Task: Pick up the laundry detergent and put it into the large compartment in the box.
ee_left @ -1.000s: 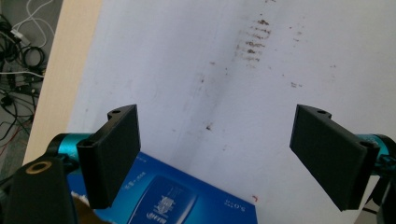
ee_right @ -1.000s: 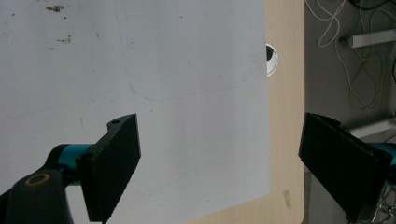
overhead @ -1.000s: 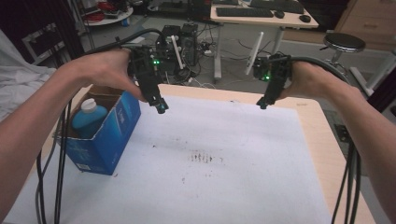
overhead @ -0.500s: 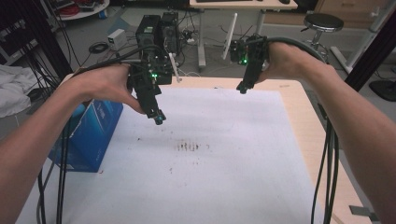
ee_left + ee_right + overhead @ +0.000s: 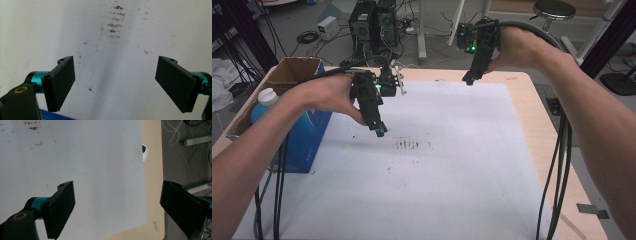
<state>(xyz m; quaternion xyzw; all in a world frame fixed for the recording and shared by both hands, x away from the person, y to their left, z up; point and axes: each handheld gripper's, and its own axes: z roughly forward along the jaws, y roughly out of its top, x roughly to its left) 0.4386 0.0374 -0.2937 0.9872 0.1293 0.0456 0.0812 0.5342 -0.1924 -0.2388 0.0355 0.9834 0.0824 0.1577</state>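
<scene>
White sheet [image 5: 452,165] covers most of the wooden table [image 5: 539,115]; all positions below are given relative to this sheet. No legible brand, label or writing on any item in view.

Left claw [image 5: 380,131]: held in the person's left hand [image 5: 324,95], tip hanging above the sheet's left-centre. Left gripper view [image 5: 115,82] shows both black jaws spread wide, bare sheet between them, nothing gripped or touched. Green indicator lit on the body.

Right claw [image 5: 467,80]: held in the right hand [image 5: 517,47], over the sheet's far edge, right of centre. Right gripper view [image 5: 117,207] shows jaws spread wide and empty; the sheet's edge and a strip of bare table run between them. Green indicator lit here as well.

Marks: cluster of short brown smudges [image 5: 408,144] near the sheet's centre, just right of the left claw's tip; also in the left gripper view [image 5: 112,25], beyond the jaws. Scattered smaller specks around it. Faint blue pen line on the sheet in the right gripper view.

Containers: blue box [image 5: 307,135] with an open brown cardboard top stands at the sheet's left edge. Inside it, a blue bottle [image 5: 262,102] with a white cap, upright. Other contents cannot be made out.

Black cables trail from both claws toward the sheet's near edge.
</scene>
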